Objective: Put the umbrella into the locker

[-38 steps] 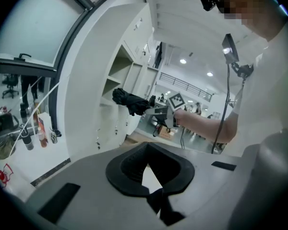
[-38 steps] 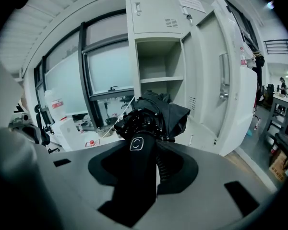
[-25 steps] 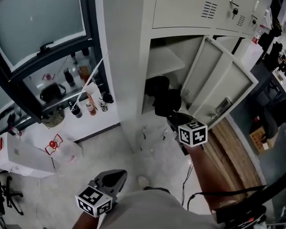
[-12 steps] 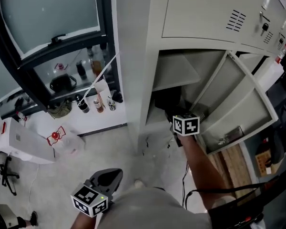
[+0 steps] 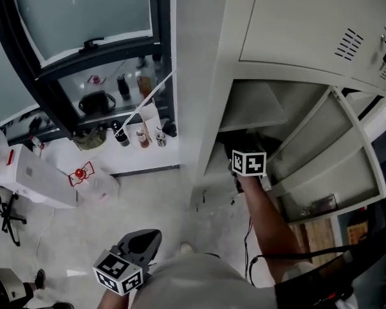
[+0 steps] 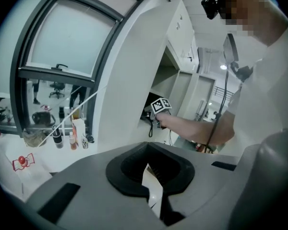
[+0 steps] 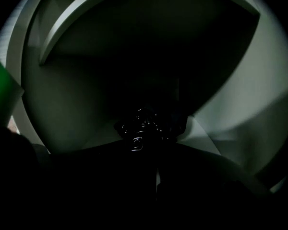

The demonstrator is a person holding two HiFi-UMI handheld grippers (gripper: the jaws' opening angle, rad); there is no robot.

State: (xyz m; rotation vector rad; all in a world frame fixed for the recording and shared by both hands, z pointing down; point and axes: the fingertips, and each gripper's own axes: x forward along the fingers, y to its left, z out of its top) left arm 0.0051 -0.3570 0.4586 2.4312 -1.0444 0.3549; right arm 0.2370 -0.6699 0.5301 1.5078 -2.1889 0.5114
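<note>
Head view, right gripper [image 5: 240, 144] clamping umbrella [image 7: 148, 123] (black, dim), inside locker [image 5: 199, 76]

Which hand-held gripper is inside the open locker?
The right hand-held gripper, holding the umbrella beneath the shelf of the locker; the left hand-held gripper is outside, empty.

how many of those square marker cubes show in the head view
2. One marker cube is at the bottom left, beside the person's shirt; the other is at the mouth of the open locker, above the forearm. None looks hidden.
</note>
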